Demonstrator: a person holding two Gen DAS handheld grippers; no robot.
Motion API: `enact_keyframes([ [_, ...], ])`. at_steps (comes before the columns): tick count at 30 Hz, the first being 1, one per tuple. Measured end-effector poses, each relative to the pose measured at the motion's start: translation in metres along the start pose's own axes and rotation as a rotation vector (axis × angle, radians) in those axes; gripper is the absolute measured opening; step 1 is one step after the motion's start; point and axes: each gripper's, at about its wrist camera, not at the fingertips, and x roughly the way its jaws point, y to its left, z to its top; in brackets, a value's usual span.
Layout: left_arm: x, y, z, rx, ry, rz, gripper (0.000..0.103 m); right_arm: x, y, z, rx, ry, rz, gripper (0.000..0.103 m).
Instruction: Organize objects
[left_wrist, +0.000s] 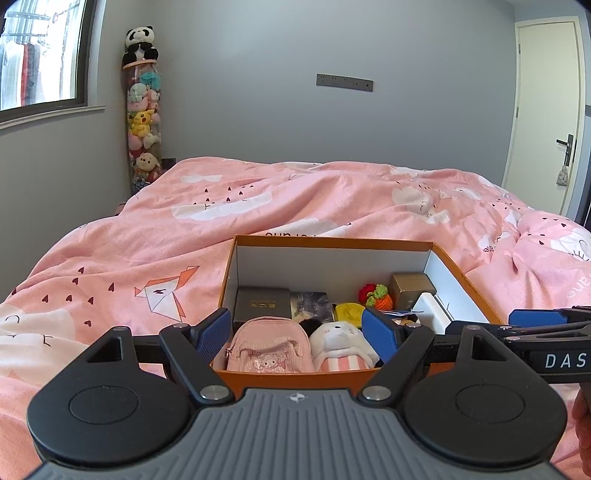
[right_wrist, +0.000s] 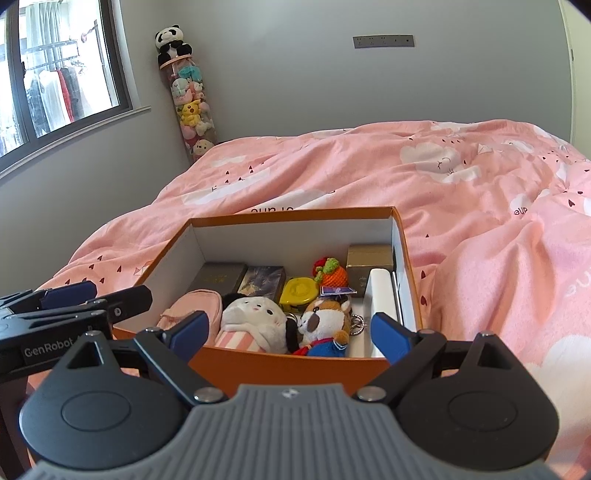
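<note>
Blue pads frame both my views: the left gripper (left_wrist: 297, 334) has its jaws spread apart with nothing between them, and the right gripper (right_wrist: 288, 330) is likewise parted and holding nothing. Both hang just short of the near wall of the orange box (left_wrist: 332, 242), side by side, the right one's fingers showing at the far right edge of my left view.

Straight ahead of the left gripper, just past that wall, sit a pink mini backpack (left_wrist: 267, 350) and a white plush (left_wrist: 341, 341), touching each other. Ahead of the right gripper lies a fox plush (right_wrist: 327, 319) in blue, with a white case (right_wrist: 380, 295) against the wall to its right. Deeper in I can see 2 dark boxes, a yellow tape measure (right_wrist: 299, 290), a crocheted orange toy (right_wrist: 330, 273) and a tan box (right_wrist: 369, 260).

I judge the job nearly finished: everything small sits inside the box, and the pink duvet (right_wrist: 461, 206) around it shows no loose items. What remains, if anything, lies outside my views.
</note>
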Motion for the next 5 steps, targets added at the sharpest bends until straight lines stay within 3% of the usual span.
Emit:
enact_keyframes([
  [5, -0.0012, 0.0004, 0.0006, -0.001, -0.001, -0.009, 0.093, 0.0001, -0.0001, 0.0001, 0.000, 0.001, 0.000, 0.095],
])
